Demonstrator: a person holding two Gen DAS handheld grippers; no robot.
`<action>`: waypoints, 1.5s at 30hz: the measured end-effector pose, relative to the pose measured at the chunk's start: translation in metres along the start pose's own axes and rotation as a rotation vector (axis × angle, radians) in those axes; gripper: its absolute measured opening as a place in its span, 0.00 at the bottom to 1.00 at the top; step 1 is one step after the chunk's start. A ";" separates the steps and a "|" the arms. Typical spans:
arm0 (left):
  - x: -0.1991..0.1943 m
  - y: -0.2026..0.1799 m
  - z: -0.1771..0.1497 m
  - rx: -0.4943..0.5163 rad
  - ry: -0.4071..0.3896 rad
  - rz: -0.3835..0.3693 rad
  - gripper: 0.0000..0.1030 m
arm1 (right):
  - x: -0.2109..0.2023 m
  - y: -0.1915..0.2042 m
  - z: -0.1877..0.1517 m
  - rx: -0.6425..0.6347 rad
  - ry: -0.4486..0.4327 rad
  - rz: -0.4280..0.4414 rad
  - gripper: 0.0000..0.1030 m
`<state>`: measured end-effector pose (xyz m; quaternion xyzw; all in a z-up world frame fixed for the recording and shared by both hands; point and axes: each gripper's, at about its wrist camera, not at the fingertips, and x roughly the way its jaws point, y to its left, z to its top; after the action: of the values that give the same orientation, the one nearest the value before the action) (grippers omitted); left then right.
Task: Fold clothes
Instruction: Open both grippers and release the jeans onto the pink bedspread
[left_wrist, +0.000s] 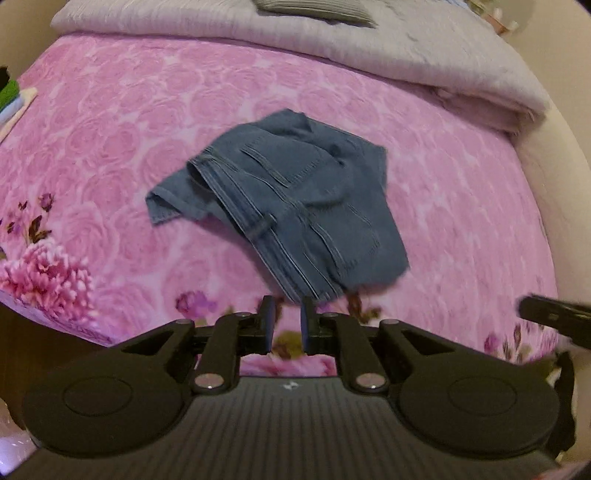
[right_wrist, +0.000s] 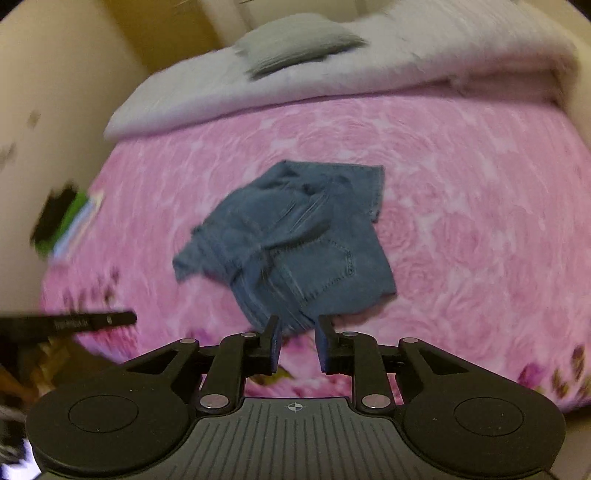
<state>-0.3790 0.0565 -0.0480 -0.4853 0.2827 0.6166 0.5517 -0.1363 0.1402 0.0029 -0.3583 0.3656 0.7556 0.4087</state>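
Denim shorts (left_wrist: 291, 199) lie bunched in a loose heap approx mid-bed, on the pink rose-print bedspread (left_wrist: 110, 122). Back pocket and waistband w/ belt loop face up in left wrist view; one leg hem sticks out to the left side, other leg edge reaches toward the far right. Not folded yet, just crumpled.

My left gripper (left_wrist: 287, 325) hangs above the near edge of the bed, just short of the shorts' near corner, not touching the cloth. Jaws stand a narrow gap apart, nothing between them, bedspread flowers show through the gap.

My right gripper (right_wrist: 298, 341) sits in much the same spot from the other side (right wrist view is motion-blurred), near the shorts' near edge, fingers parted a bit wider than the left, also holding nothing. Can't tell if its tips brush the denim, the blur hides that.

Each cam catches the other gripper as a black bar at the frame edge: right one at far right in left view, left one at far left in right view.

Grey quilt (left_wrist: 369, 48) is rolled back along the far side of the bed, w/ a grey pillow (right_wrist: 295, 40) on top of it. Small stack of folded items, green and light blue (right_wrist: 74, 221), sits at the bed's left edge, well apart from the shorts.
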 end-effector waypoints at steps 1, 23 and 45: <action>-0.001 -0.003 -0.012 0.014 -0.004 0.002 0.09 | 0.019 0.012 -0.026 -0.049 -0.007 -0.005 0.23; -0.038 -0.015 -0.096 0.031 -0.044 0.145 0.19 | 0.029 0.059 -0.147 -0.320 0.006 0.019 0.65; -0.030 -0.002 -0.046 0.103 -0.062 0.127 0.20 | 0.042 0.057 -0.102 -0.211 -0.019 -0.037 0.65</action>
<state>-0.3660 0.0040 -0.0371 -0.4180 0.3269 0.6497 0.5444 -0.1788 0.0461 -0.0666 -0.3988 0.2736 0.7856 0.3859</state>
